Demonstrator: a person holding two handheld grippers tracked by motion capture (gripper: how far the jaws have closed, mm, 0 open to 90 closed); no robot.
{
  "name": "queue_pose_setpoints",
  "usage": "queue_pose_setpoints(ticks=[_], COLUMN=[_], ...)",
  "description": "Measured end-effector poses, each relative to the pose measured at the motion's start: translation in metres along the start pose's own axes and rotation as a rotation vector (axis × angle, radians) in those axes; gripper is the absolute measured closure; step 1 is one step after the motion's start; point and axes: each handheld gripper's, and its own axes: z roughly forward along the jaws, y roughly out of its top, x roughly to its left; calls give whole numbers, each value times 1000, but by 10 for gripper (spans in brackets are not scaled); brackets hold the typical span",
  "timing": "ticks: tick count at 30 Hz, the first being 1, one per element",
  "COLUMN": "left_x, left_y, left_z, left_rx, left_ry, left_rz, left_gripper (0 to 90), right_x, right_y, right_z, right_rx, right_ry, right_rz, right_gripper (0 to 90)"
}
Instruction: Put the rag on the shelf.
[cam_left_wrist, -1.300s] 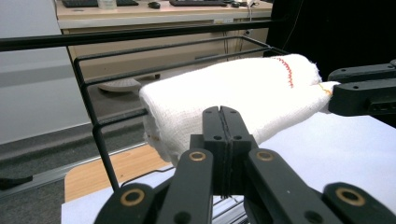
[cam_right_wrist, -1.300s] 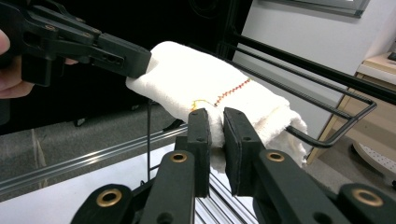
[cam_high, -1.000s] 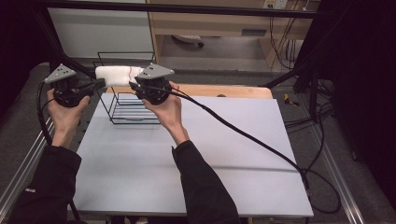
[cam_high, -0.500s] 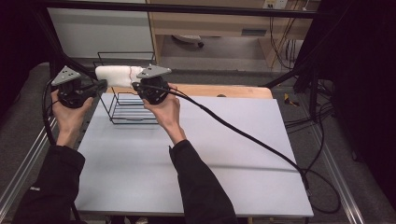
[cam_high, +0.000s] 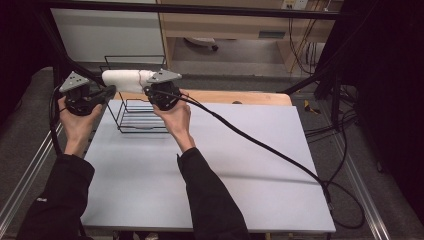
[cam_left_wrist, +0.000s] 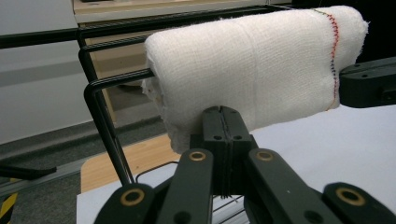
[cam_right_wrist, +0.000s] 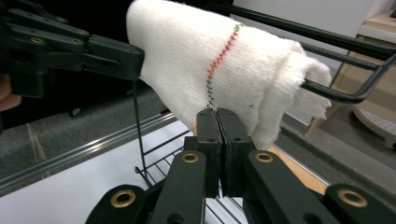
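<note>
We hold a white cloth (cam_high: 126, 78) draped over the top rail of a black wire rack (cam_high: 136, 114), which stands at the far left corner of the table (cam_high: 210, 170). The left gripper (cam_high: 102, 94) has its jaws pressed together on the cloth's lower edge at the left end; in the left gripper view the closed tips meet the hem (cam_left_wrist: 223, 122) with fabric bulging above them. The right gripper (cam_high: 149, 90) has just been closing, and its jaws now stand shut at the cloth's lower edge on the right end, near the line of coloured stitching (cam_right_wrist: 219, 58).

The cloth lies along the rail between the two grippers, clear of the tabletop. The rack sits just beside the table's left edge and close to the far edge, where a wooden strip (cam_high: 240, 96) runs. The near and right parts of the table are open. The right gripper's cable (cam_high: 260, 145) trails across the table to its right edge.
</note>
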Motion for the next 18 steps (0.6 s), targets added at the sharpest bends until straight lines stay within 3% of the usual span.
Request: queue_pose_setpoints(ticks=[7, 18], left_x=[-3, -10], left_y=[2, -4], left_z=[-11, -26], left_rx=[1, 50], left_ry=[-10, -23], left_rz=[-5, -13], left_gripper=[830, 612], right_x=[3, 2], right_y=[5, 9], right_z=[-12, -39], right_rx=[-18, -17], right_ry=[47, 75], right_rz=[9, 36], right_gripper=[776, 589])
